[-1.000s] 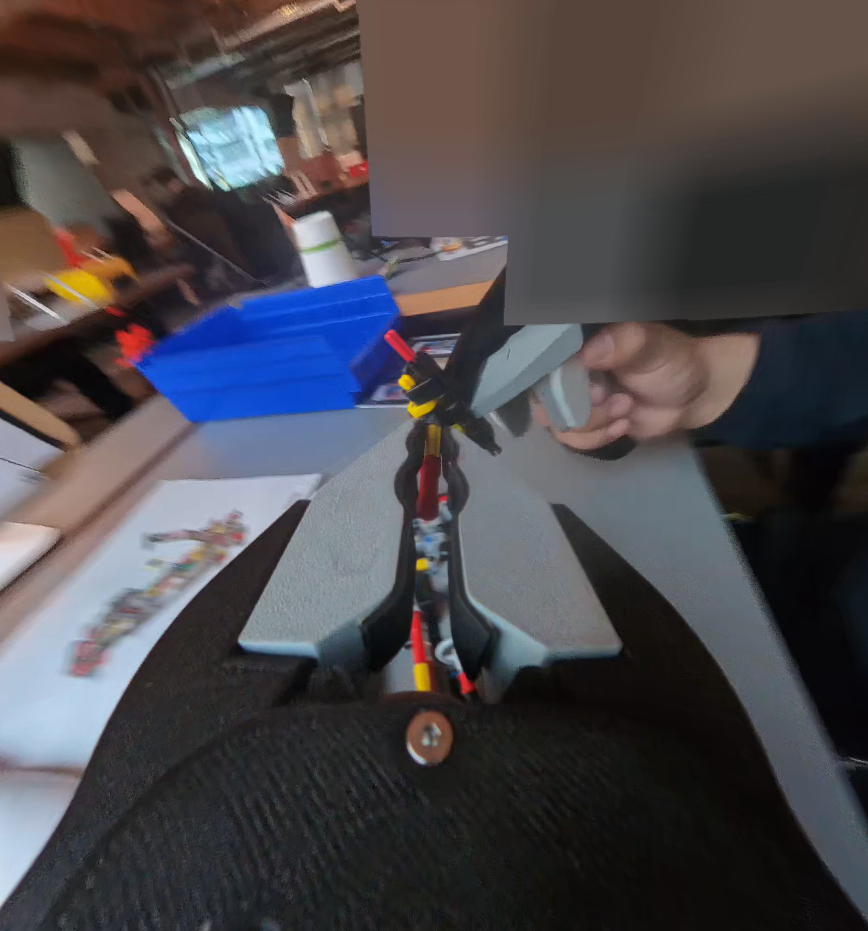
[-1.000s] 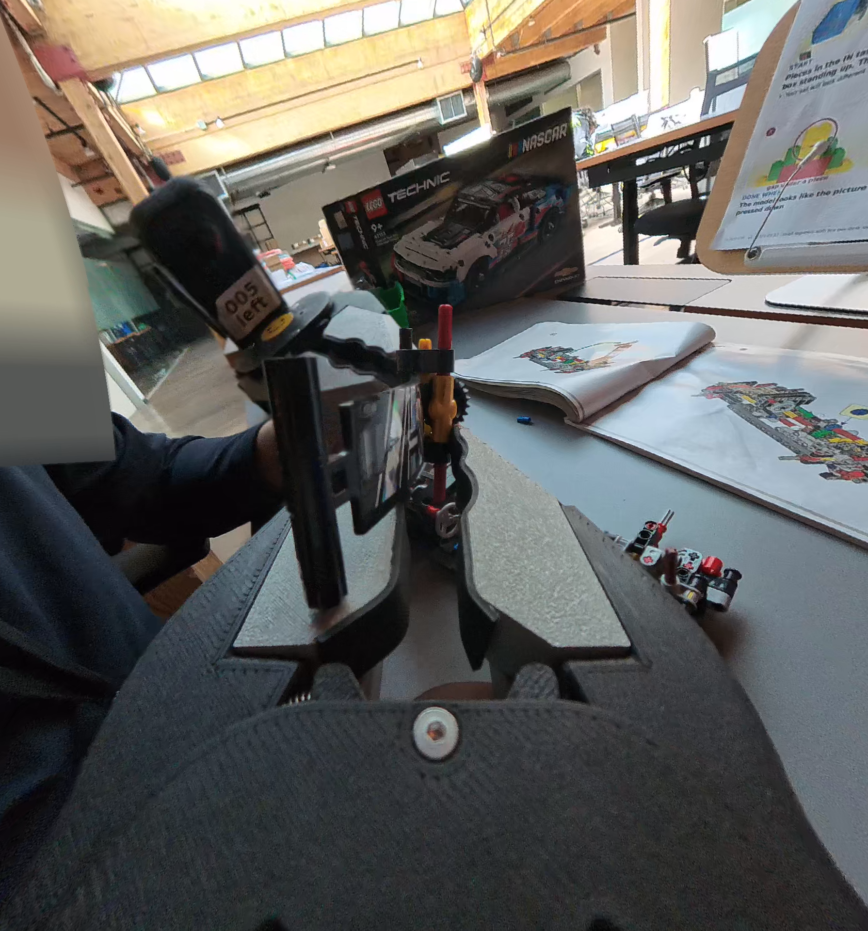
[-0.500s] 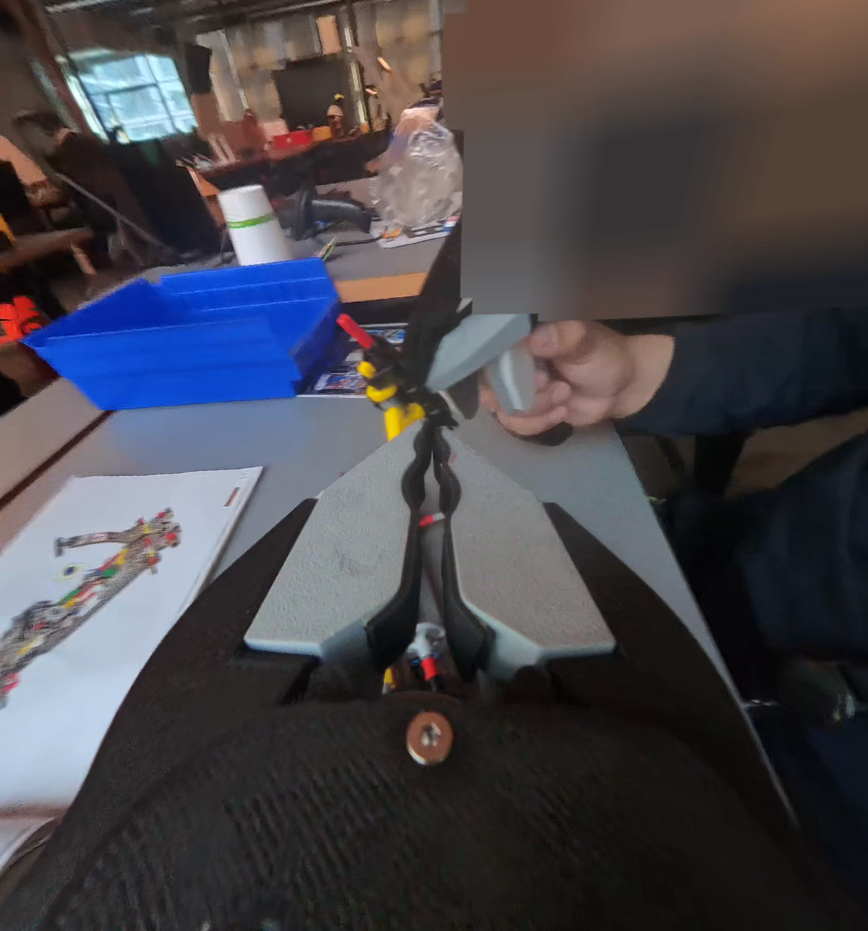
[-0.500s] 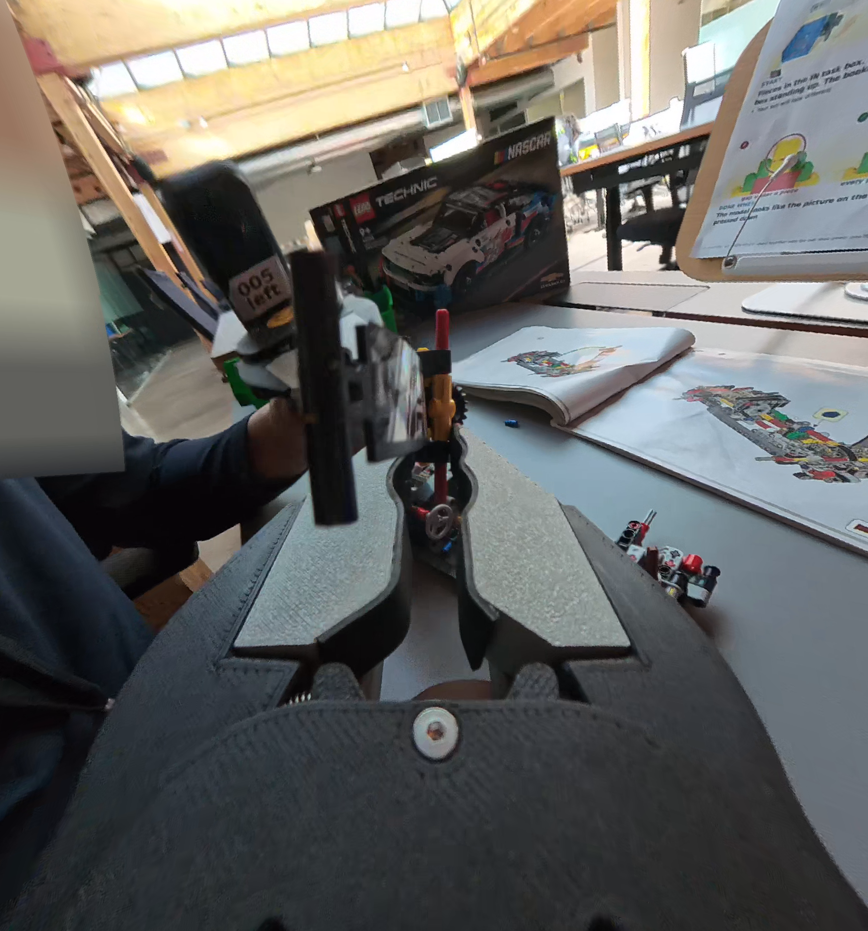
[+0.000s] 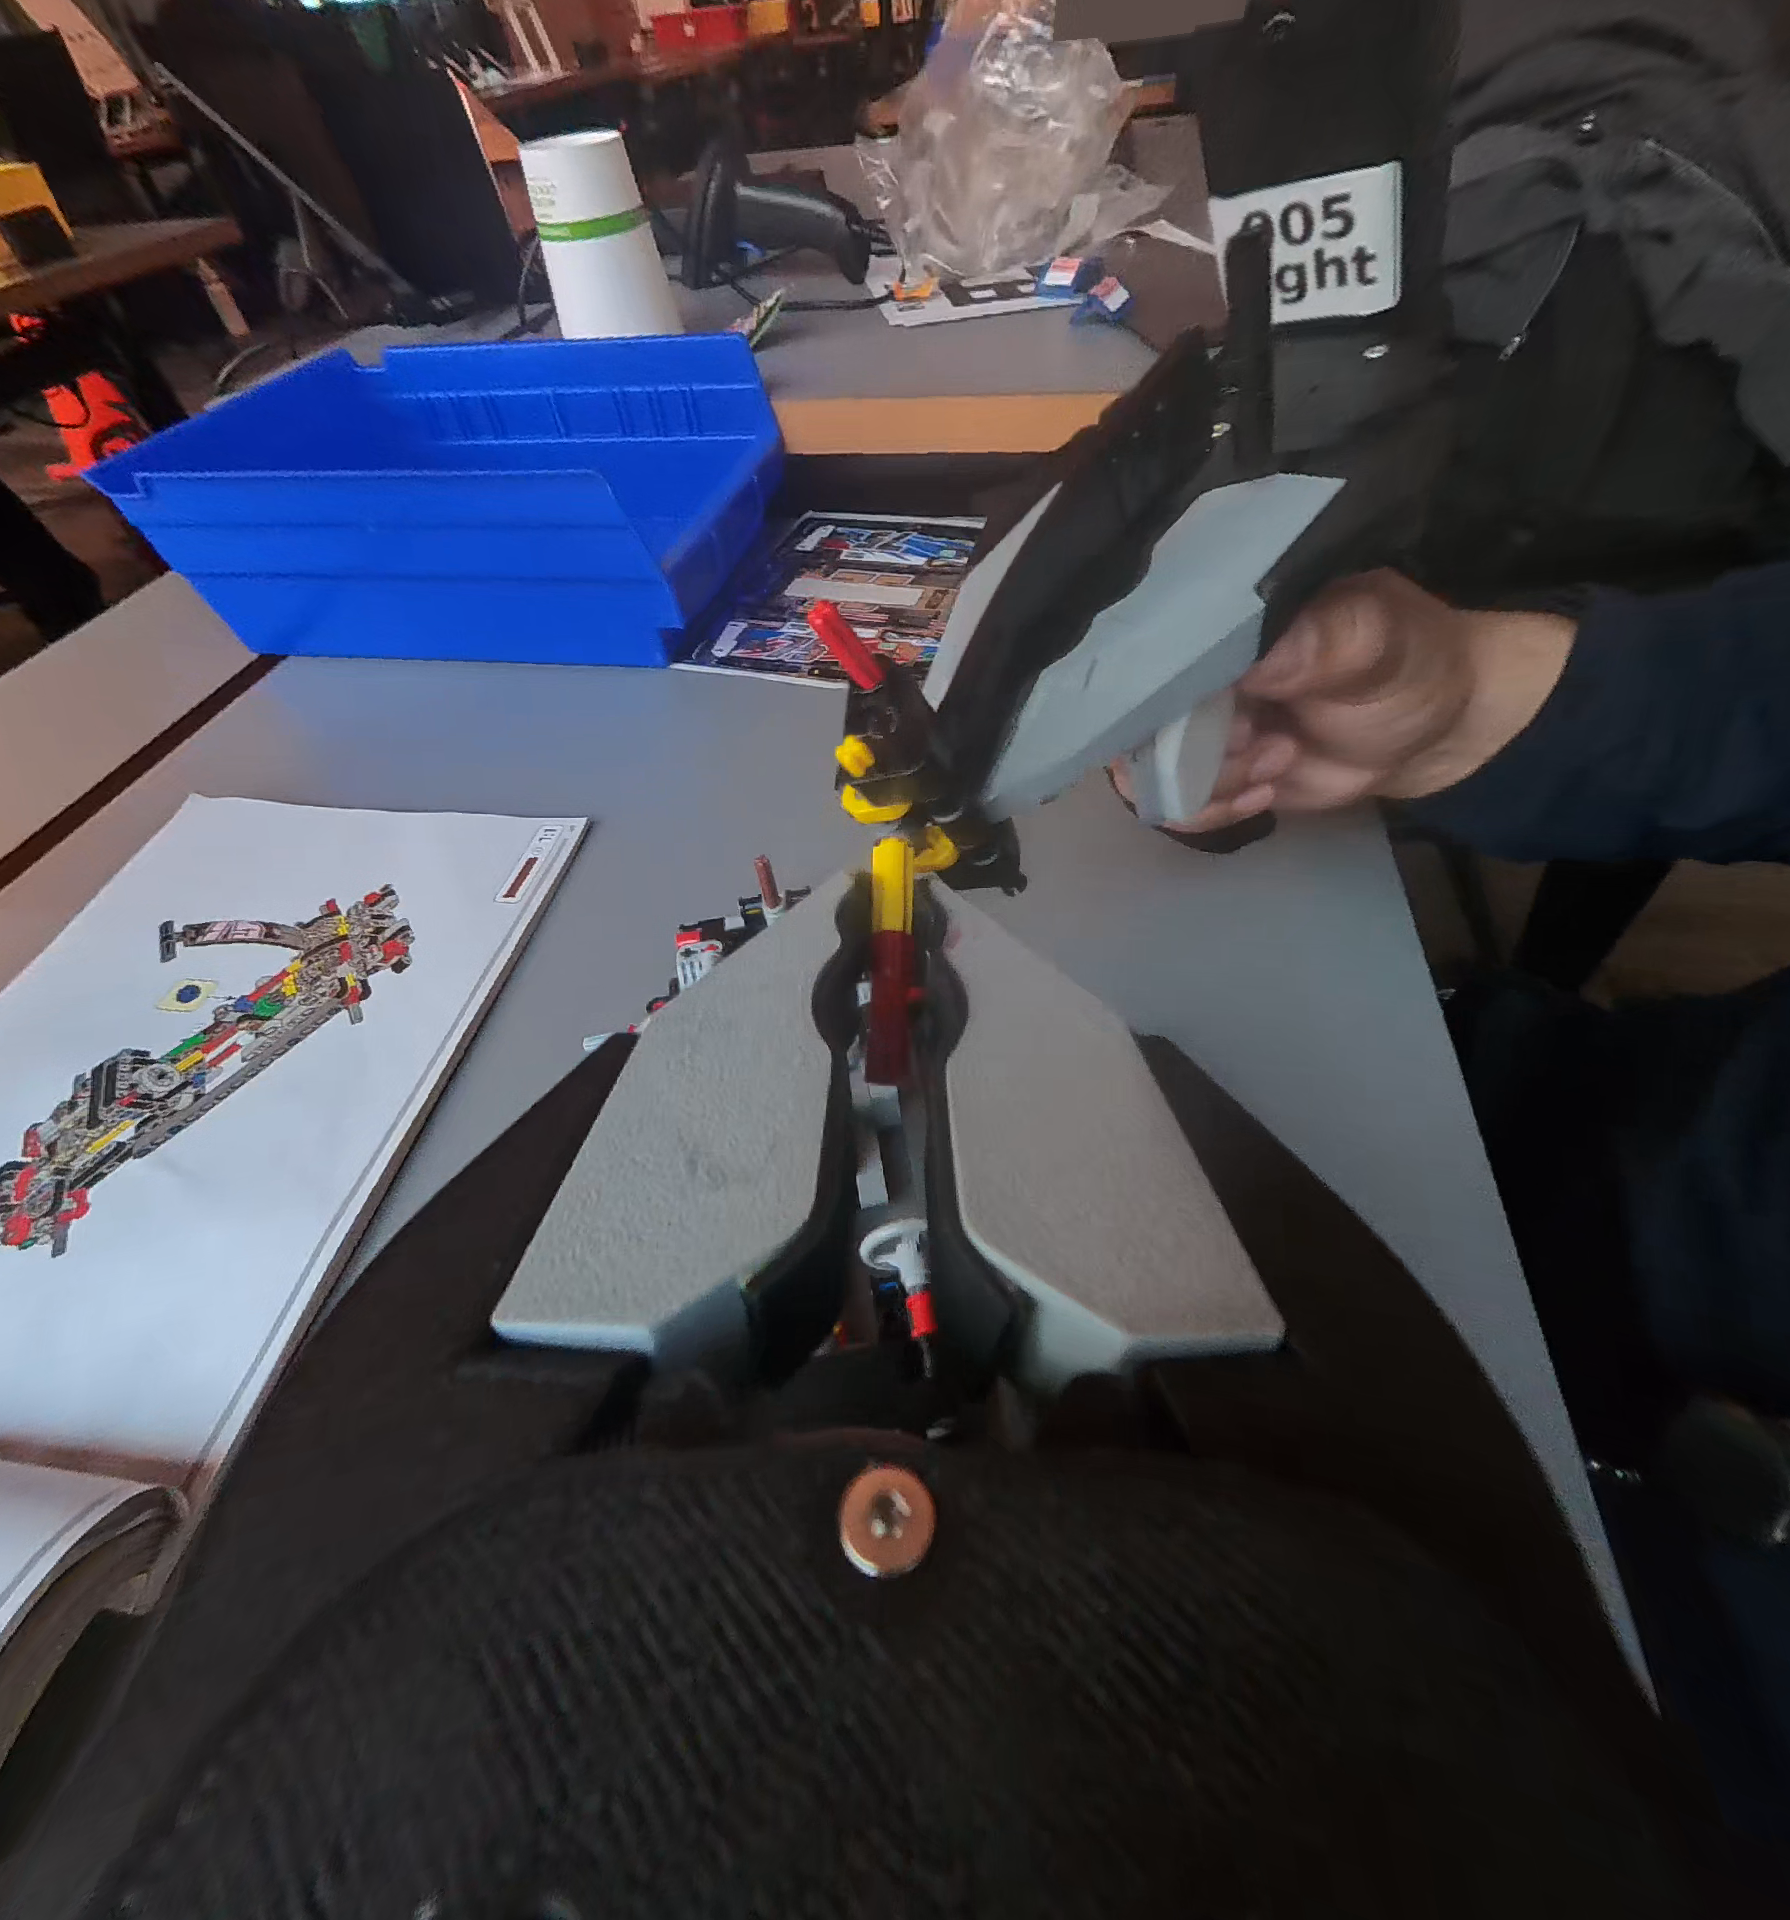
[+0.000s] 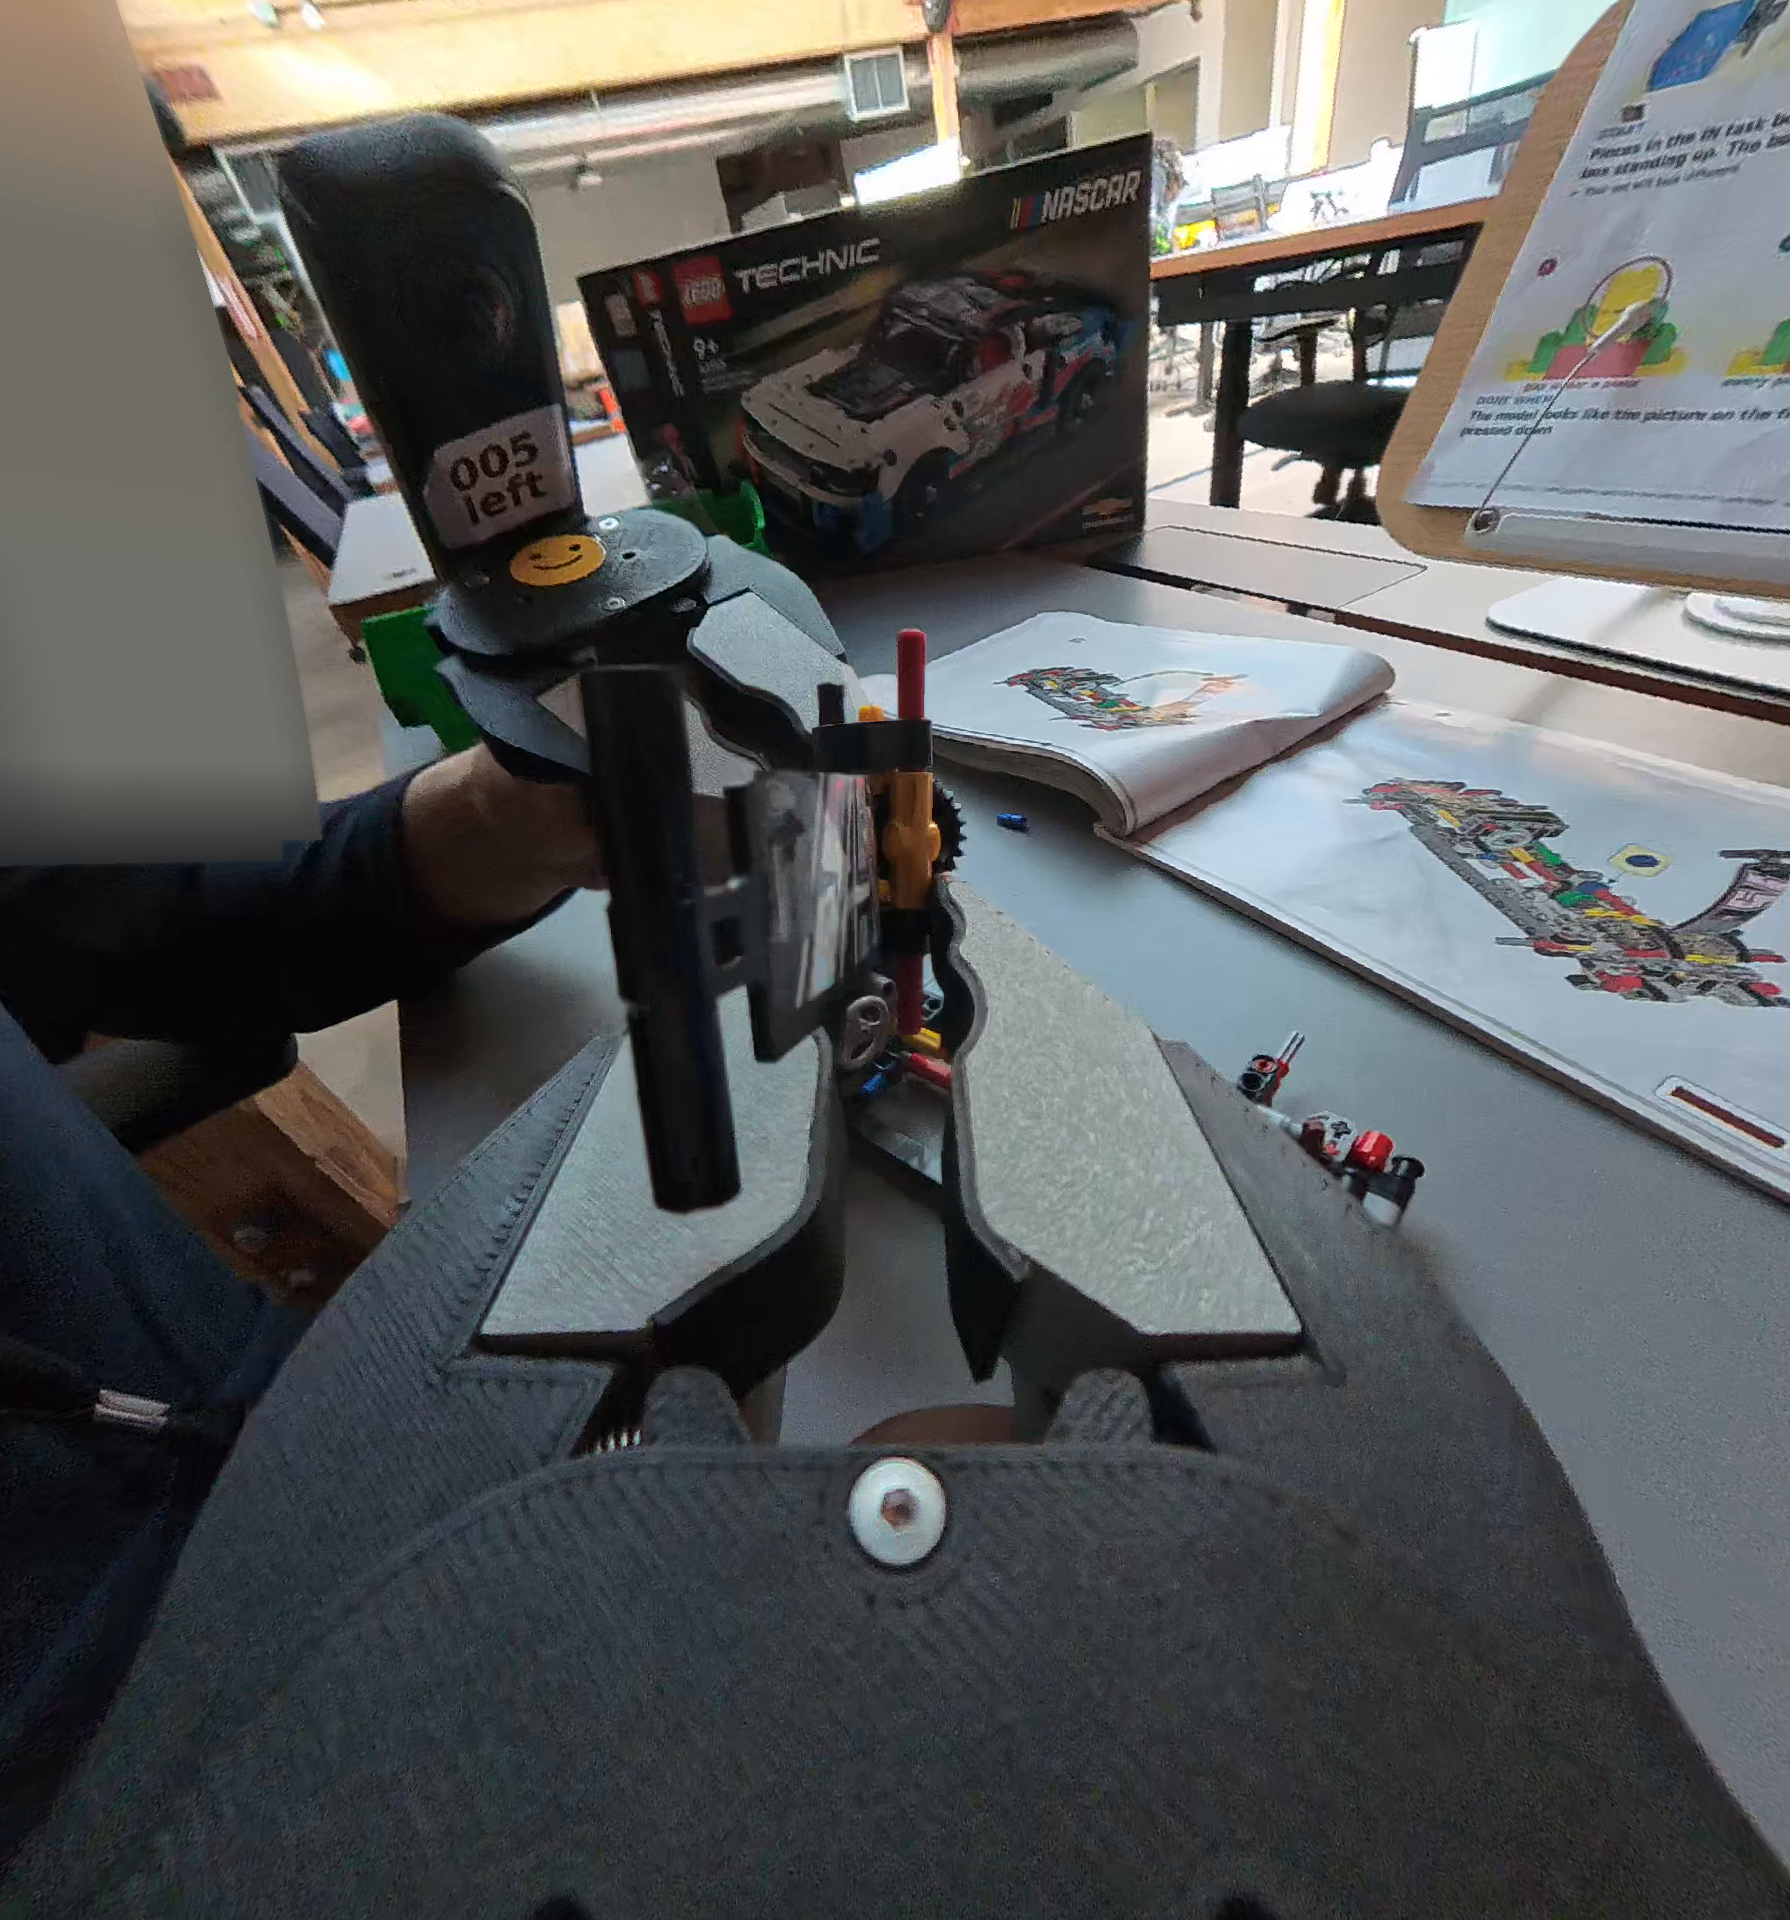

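Above the grey desk (image 5: 517, 748), both tools meet on one small assembly of plastic building pieces (image 5: 886, 831), made of a red axle, yellow connectors and black parts, held clear of the surface. The left tool (image 5: 889, 935) has its two black fingers drawn almost together around the yellow and dark red stretch of the assembly, pads pressing on it from either side. The right tool (image 6: 896, 935) is closed nearly as far on the same assembly, gripping it lower down, where the red axle stands upright between its fingers with a black gear and a grey wheel-like piece beside it. In the right wrist view the left tool's fingers come in from the left and touch the assembly at the yellow connector.

On the desk to the left tool's left lies an open instruction booklet (image 5: 195, 1039) with a coloured picture of a model. A small heap of loose building pieces (image 6: 1332, 1132) lies just beside the right tool, near the booklet's edge. A blue plastic bin (image 5: 434, 520) stands farther back, with a white paper cup (image 5: 600, 239) behind it. A boxed toy-car set (image 6: 870, 364) stands upright at the desk's far side.
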### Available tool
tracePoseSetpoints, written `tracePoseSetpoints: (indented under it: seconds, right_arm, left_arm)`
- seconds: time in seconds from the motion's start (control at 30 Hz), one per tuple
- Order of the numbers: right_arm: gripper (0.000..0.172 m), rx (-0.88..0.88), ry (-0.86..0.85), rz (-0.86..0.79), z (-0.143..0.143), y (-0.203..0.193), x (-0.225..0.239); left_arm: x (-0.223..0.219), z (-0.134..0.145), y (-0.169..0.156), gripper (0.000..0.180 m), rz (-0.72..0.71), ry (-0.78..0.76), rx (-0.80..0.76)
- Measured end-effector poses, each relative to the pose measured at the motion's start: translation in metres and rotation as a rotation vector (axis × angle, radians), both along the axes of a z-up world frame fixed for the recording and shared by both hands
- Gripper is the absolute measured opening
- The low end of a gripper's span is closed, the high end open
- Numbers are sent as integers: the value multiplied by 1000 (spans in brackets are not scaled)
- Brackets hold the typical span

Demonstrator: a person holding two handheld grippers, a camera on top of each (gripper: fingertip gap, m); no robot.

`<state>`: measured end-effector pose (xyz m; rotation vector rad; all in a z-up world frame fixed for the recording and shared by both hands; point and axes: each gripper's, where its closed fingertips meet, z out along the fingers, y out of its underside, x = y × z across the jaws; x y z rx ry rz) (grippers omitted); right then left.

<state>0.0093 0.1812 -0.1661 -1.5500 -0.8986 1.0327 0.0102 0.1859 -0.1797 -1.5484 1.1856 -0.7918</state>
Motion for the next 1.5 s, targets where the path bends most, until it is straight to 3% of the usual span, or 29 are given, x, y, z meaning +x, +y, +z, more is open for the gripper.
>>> tracePoseSetpoints:
  seconds: [0.2,0.37,0.43,0.57,0.7,0.8,1.0,1.13,1.33,1.5]
  right_arm:
    - [17,67,-54,-19,0,2,2]
    - [26,16,9,54,4,-4,3]
    - [29,14,36,38,6,-1,7]
    - [44,59,8,-16,3,3,6]
    - [30,271,-4,0,20,-13,-1]
    - [25,412,-64,-5,26,-23,-3]
    - [16,654,-199,-68,34,-38,-4]
    - [23,752,-308,-113,24,-39,1]
    - [25,572,-365,-94,0,-24,37]
    - [29,447,-256,-102,22,-23,49]
  left_arm:
    - [1,-2,-2,4,-24,-23,-56]
    - [3,0,1,4,1,-60,-70]
    - [1,1,7,4,42,-36,18]
    - [1,16,5,3,88,13,391]
    - [3,31,-10,3,80,35,754]
    - [2,41,-18,3,91,26,938]
    - [-3,52,-24,3,120,-5,1074]
    - [-3,45,-19,3,131,71,1126]
    - [-4,41,-14,3,162,167,1236]
    - [0,39,-17,3,153,182,1251]
